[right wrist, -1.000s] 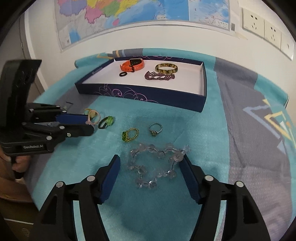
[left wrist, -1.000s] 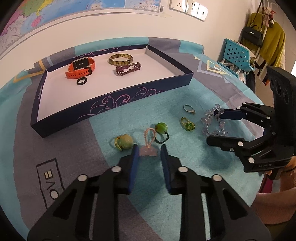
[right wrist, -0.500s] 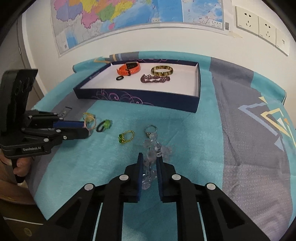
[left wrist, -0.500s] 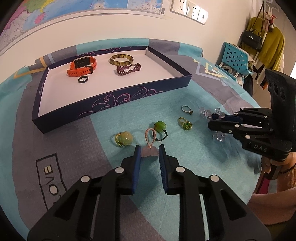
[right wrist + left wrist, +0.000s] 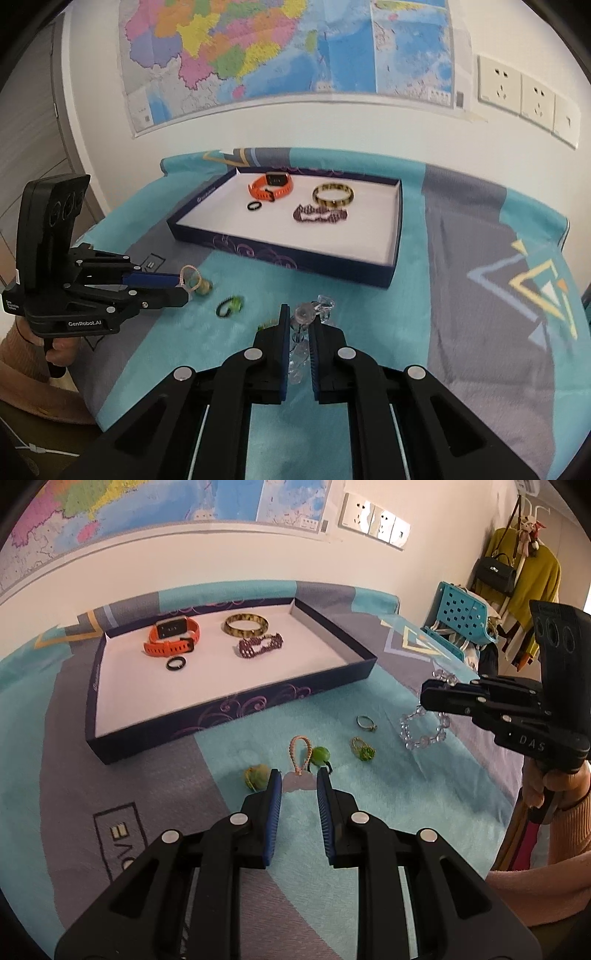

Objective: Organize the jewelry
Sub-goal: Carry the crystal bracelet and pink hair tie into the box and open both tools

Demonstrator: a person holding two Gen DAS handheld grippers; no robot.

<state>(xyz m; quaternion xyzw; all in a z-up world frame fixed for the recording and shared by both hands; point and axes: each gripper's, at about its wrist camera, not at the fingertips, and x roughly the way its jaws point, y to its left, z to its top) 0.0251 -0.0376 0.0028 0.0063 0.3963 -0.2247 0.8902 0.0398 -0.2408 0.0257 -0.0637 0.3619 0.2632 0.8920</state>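
A dark blue tray [image 5: 229, 705] holds an orange watch [image 5: 173, 638], a black ring [image 5: 175, 663], a gold bangle [image 5: 246, 624] and a purple beaded bracelet [image 5: 260, 646]. My right gripper [image 5: 297, 325] is shut on a clear bead bracelet [image 5: 301, 339] and holds it above the cloth; the bracelet hangs from it in the left wrist view [image 5: 424, 734]. My left gripper [image 5: 299, 779] is shut on the pink tag of a pink loop ornament [image 5: 300, 755], lifted off the cloth. A green-bead ring [image 5: 320, 755], a yellow-green ring [image 5: 256, 775], a gold ring with green stones [image 5: 364, 749] and a thin ring [image 5: 366, 723] lie on the cloth.
The table wears a teal and grey cloth [image 5: 461, 295] and stands against a white wall with a map [image 5: 280, 48]. A blue perforated chair [image 5: 461, 616] and hanging clothes [image 5: 528, 572] stand to the right of the table.
My right gripper closed on the clear bead bracelet and lifted it off the cloth. My left gripper narrowed onto the pink ornament's tag and rose with it.
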